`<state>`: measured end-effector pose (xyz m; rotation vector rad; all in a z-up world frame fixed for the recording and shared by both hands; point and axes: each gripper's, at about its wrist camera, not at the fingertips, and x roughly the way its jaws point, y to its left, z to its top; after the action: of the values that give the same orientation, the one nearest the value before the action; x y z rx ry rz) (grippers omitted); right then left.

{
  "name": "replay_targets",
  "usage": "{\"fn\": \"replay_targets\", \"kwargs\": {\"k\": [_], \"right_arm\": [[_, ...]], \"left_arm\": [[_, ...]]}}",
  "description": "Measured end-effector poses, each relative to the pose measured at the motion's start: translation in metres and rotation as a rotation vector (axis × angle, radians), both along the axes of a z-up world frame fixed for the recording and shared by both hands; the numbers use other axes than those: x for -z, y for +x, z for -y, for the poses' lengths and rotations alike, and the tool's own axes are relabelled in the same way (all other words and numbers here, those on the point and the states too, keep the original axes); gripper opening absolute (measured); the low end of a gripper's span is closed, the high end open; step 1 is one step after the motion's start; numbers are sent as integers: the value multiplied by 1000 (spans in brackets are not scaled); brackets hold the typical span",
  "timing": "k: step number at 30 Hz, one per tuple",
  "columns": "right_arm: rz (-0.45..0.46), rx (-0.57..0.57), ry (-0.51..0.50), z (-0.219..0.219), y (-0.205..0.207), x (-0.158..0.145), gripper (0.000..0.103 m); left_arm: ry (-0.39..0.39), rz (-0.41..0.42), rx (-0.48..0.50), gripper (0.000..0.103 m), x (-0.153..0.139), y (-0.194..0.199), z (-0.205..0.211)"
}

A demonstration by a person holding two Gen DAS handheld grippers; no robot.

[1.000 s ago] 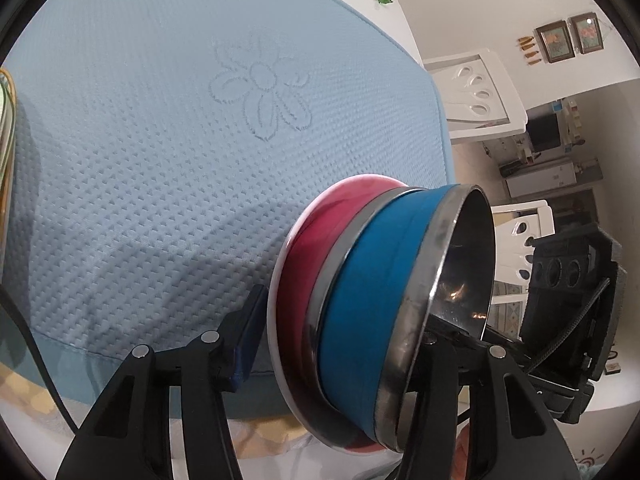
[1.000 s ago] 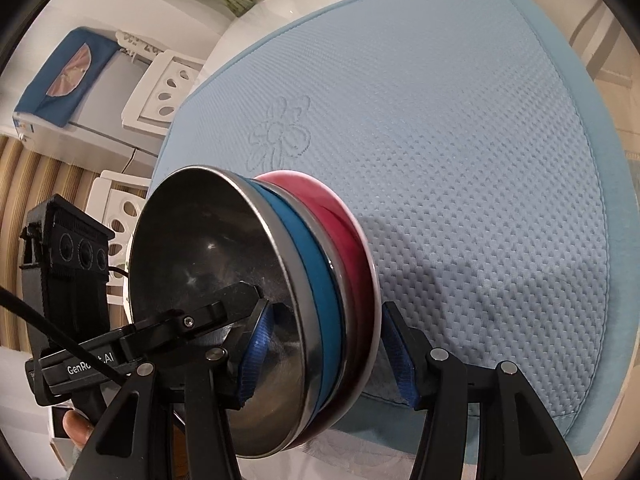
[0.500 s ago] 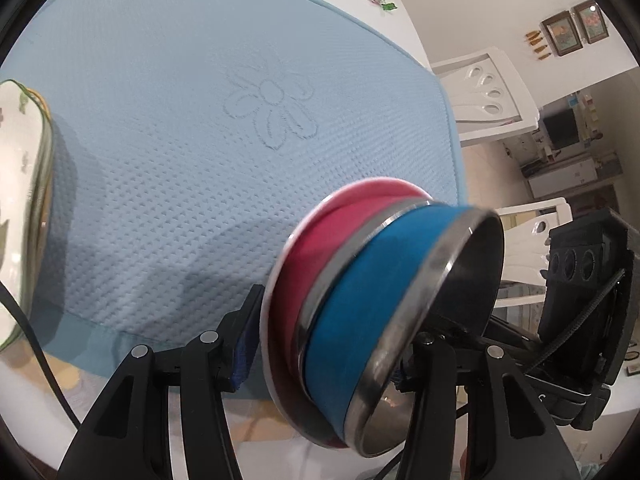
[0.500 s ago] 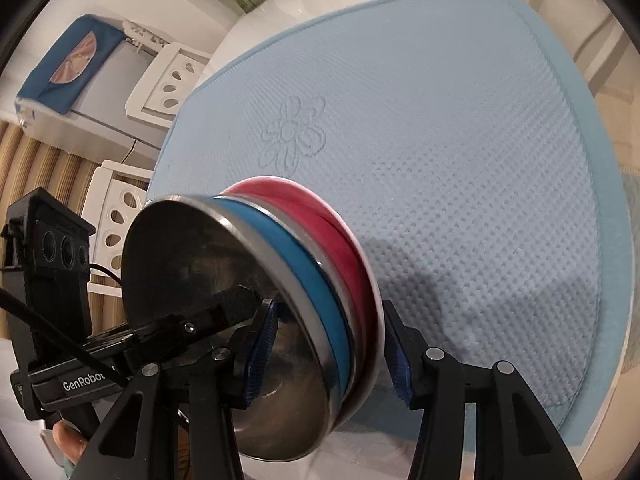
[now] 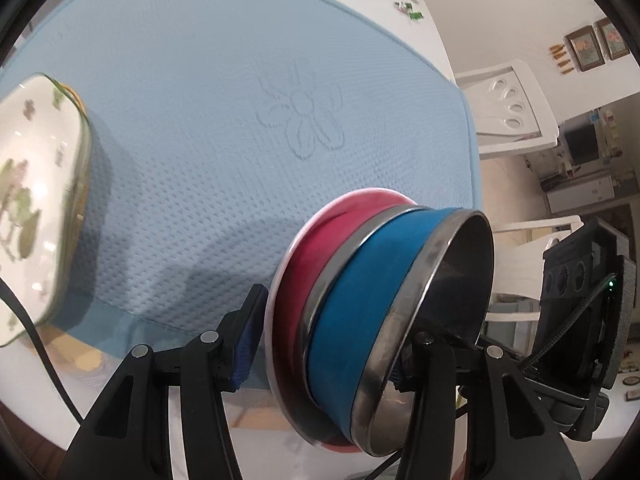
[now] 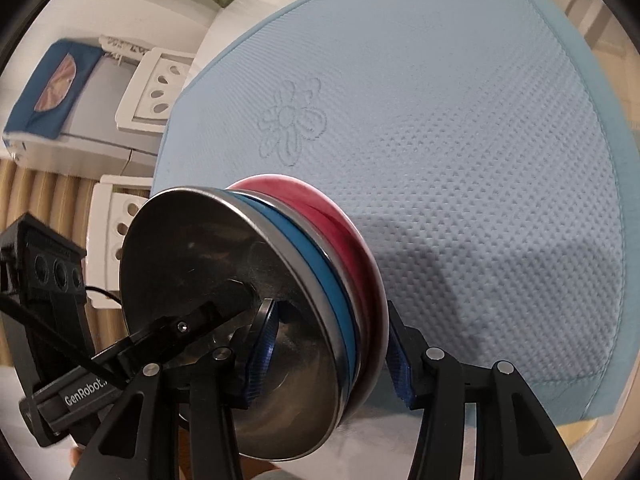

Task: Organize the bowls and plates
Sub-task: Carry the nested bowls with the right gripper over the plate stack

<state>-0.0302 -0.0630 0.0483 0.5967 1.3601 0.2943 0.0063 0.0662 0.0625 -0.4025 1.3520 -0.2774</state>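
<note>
We have the bowls (image 5: 380,304) nested and pinched on edge between both grippers, left (image 5: 328,340) and right (image 6: 326,356), above the mat (image 5: 208,132); setting them down by the plate (image 5: 36,208) remains.

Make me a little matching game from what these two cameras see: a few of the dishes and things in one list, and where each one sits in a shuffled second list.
Things:
1. blue bowl
2. red bowl
3. floral plate
4. embossed flower

Places or states:
A. pressed into the light blue mat
B. at the mat's edge, far left of the left view
C. outer bowl of the gripped stack
D. nested inside another bowl, steel inside showing

Pairs: 1-D, 2-C, 3-B, 4-A
</note>
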Motion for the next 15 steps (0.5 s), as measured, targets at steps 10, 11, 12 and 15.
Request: {"fn": "replay_targets", "kwargs": {"k": [10,11,12,15], "right_arm": [[64,-22,-53,-58,17,-62,50],[70,-28,-54,-64,18,-66,50],[78,-37,-60,-78,22,-73,50],[101,-51,-66,-110,30,-84,50]], "left_arm": [[-27,27,-70,47,-55,8,-56],[-28,32,-75,47,-61,10,-68],[-28,34,-78,47,-64,11,-75],[-14,41,-99,47,-75,15,-107]]}}
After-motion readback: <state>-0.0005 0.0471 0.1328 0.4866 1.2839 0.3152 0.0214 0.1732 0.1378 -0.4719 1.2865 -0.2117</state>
